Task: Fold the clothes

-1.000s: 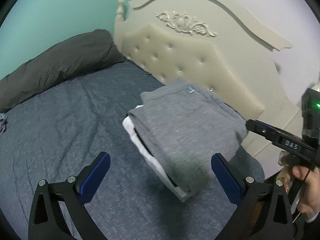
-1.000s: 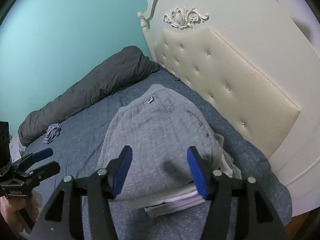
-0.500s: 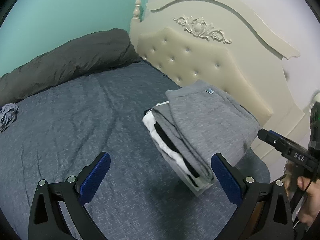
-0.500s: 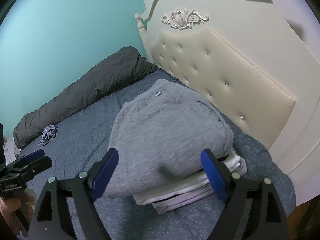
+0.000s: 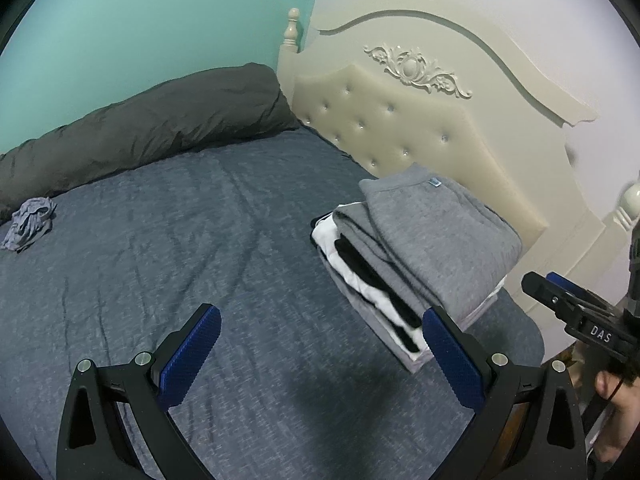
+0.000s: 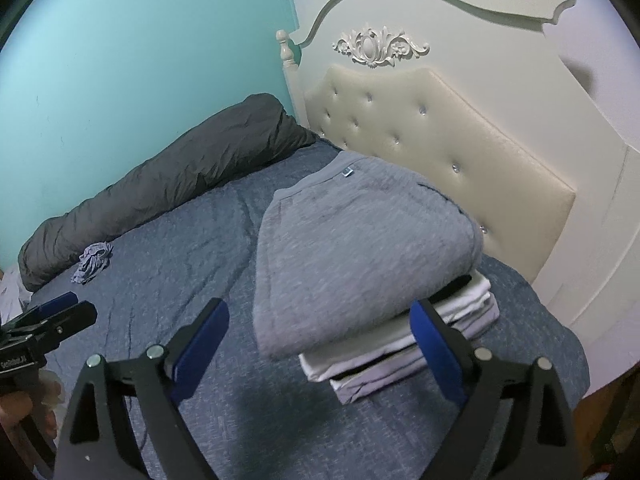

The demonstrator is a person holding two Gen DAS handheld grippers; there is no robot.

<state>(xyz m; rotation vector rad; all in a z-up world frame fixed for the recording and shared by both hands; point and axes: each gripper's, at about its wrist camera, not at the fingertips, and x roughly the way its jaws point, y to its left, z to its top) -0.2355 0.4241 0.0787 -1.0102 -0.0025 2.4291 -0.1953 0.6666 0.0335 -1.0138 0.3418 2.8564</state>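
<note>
Left wrist view: left gripper [image 5: 320, 354] spread wide, nothing between its blue pads, hovering over the blue-grey bedsheet [image 5: 180, 240]. It has drawn back from the stack of folded clothes [image 5: 404, 276], now at right beside the cream tufted headboard [image 5: 400, 132]. The folded grey knit sweater [image 5: 440, 236] lies on top. A crumpled small grey-blue garment [image 5: 30, 222] sits far left near the dark grey rolled duvet [image 5: 140, 120].

Right wrist view: right gripper [image 6: 320, 344] jaws opening, now wide, empty; sweater [image 6: 360, 248] released and resting on the stack [image 6: 400, 352]. Likely meaning: this fold is done and the crumpled garment [image 6: 94, 262] looks like the 1 item left.
</note>
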